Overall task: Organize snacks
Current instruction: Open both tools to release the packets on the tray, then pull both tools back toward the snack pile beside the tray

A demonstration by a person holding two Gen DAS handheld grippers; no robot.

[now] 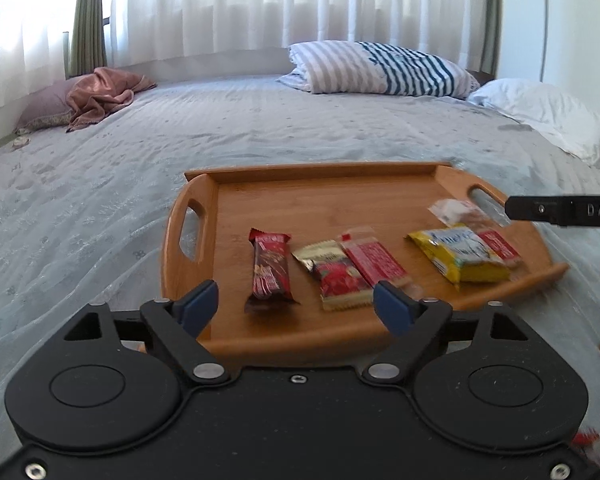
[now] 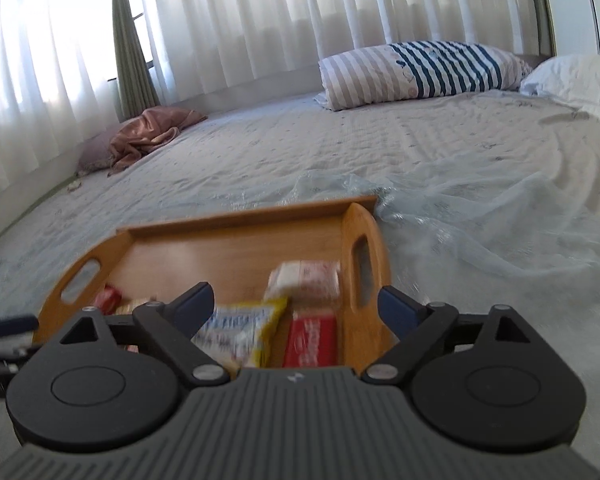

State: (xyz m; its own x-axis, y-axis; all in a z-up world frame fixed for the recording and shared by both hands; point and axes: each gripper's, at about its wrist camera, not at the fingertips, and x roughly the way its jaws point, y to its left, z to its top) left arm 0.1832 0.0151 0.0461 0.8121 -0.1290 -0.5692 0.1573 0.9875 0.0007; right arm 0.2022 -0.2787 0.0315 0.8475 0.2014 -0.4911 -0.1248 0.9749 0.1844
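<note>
1. My left gripper (image 1: 294, 304) and right gripper (image 2: 296, 306) both gape, holding nothing, at the tray's (image 1: 320, 176) near rim.
2. The snacks (image 1: 356, 268) lie in a row along that rim, long axes running near to far, slightly fanned.
3. Risk: the tray sits on soft bed (image 1: 100, 208); pressing its edge could tip it, sliding wrappers.

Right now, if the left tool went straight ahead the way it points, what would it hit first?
Probably the dark red snack bar on the wooden tray: it lies between the open left tool fingers, just ahead. Depth is unclear, so the tool might meet the tray's near rim first.
</note>
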